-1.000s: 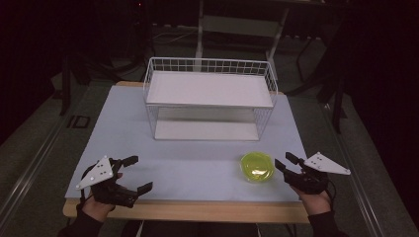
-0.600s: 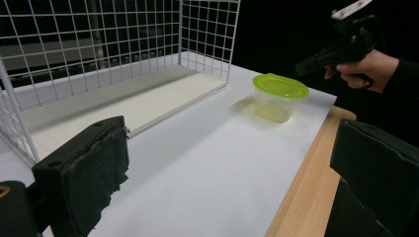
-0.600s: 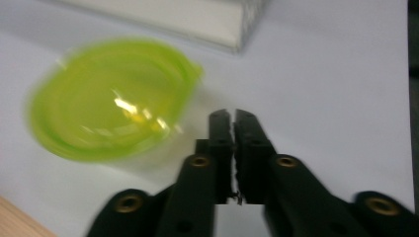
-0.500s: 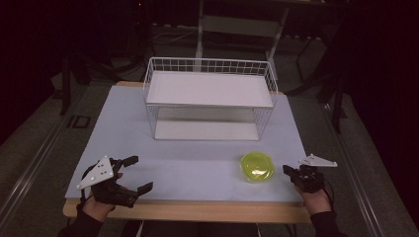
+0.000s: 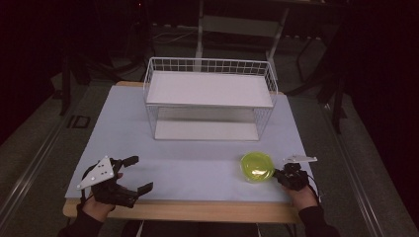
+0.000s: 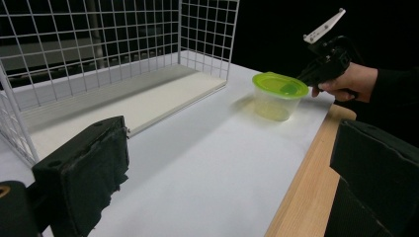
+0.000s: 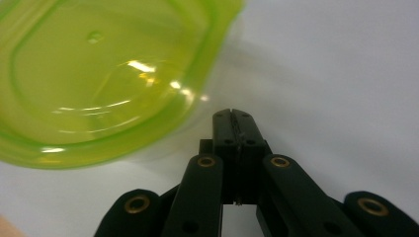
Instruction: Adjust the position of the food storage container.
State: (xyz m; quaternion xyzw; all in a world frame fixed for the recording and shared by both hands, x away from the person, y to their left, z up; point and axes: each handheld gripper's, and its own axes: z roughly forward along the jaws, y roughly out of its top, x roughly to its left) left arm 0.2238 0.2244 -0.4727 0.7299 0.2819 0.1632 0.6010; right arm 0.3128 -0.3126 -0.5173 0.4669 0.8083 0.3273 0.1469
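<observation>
A clear tub with a lime-green lid (image 5: 257,166) stands on the white table top (image 5: 197,158), toward its near right corner. My right gripper (image 5: 278,174) is low beside the tub's right side, shut with nothing between its jaws. In the right gripper view the closed tips (image 7: 232,115) sit just short of the green lid (image 7: 99,74). My left gripper (image 5: 139,174) rests open at the near left of the table, holding nothing. The left gripper view looks between its wide-apart jaws (image 6: 227,192) across to the tub (image 6: 275,95) and the right gripper (image 6: 310,75).
A white wire rack (image 5: 207,94) with two shelves stands at the back middle of the table; its mesh (image 6: 99,49) is close in the left gripper view. The table's wooden front edge (image 5: 197,210) runs along the near side.
The right gripper has closed its jaws and sunk toward the table beside the tub. The left gripper and the tub have stayed put.
</observation>
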